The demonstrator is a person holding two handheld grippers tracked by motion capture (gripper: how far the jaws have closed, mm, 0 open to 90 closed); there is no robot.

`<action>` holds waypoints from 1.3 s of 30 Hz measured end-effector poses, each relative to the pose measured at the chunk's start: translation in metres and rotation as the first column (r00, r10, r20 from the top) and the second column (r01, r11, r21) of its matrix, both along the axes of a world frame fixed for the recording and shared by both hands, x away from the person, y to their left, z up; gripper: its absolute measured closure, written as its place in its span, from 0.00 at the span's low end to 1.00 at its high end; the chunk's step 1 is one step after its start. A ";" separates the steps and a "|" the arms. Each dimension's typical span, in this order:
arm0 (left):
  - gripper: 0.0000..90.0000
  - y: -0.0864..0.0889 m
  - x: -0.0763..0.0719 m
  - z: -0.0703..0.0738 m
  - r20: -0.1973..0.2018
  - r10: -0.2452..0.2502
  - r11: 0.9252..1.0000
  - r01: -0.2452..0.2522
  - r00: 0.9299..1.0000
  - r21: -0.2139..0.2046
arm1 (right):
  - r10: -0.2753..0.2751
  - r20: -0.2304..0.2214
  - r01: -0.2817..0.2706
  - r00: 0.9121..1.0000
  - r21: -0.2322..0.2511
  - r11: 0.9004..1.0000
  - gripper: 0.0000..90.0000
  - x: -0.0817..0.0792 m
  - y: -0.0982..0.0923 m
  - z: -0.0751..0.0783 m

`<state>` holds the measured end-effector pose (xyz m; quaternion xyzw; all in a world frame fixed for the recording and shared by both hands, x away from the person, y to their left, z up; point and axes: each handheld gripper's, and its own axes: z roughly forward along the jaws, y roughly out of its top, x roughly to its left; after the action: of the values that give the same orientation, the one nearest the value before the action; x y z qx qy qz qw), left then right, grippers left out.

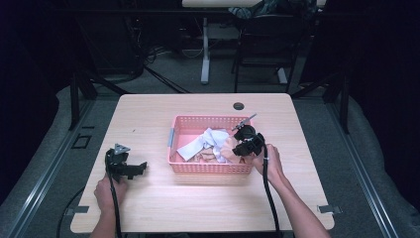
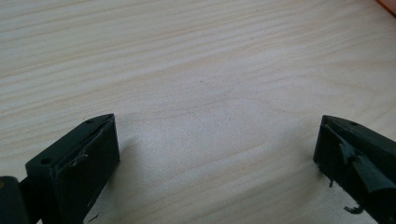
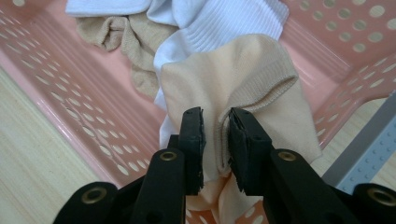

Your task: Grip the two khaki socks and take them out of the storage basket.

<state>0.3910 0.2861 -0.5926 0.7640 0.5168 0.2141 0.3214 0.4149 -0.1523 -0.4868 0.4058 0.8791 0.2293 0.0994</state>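
Note:
A pink perforated basket stands mid-table with socks in it. My right gripper hangs over its right end, shut on a fold of a peach sock. In the right gripper view the jaws pinch the peach sock just below its ribbed cuff. Beyond it lie a white ribbed sock and a tan sock against the basket wall. My left gripper rests low at the table's left, open; its jaws stand wide over bare wood.
The wooden table has a dark cable hole behind the basket. A grey handle sits on the basket's left end. A grey part shows beside the basket's near right corner. Desk legs and cables stand beyond the far edge.

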 end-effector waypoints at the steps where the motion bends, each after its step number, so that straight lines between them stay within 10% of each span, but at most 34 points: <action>1: 0.00 0.000 0.000 0.000 0.000 0.000 1.000 0.000 1.000 0.000 | 0.004 -0.007 -0.004 1.000 -0.007 1.000 0.82 0.001 0.000 0.000; 15: 0.00 0.000 0.000 0.000 0.000 0.000 1.000 0.000 1.000 0.000 | -0.012 -0.015 0.012 1.000 0.014 1.000 0.91 0.000 -0.003 0.001; 39: 0.00 0.000 0.000 0.000 0.000 0.000 1.000 0.000 1.000 0.000 | -0.017 0.025 0.014 1.000 0.117 0.993 0.92 0.001 -0.017 0.059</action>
<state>0.3910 0.2861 -0.5926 0.7642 0.5167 0.2139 0.3214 0.4161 -0.1688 -0.4278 0.4147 0.8597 0.2846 0.0887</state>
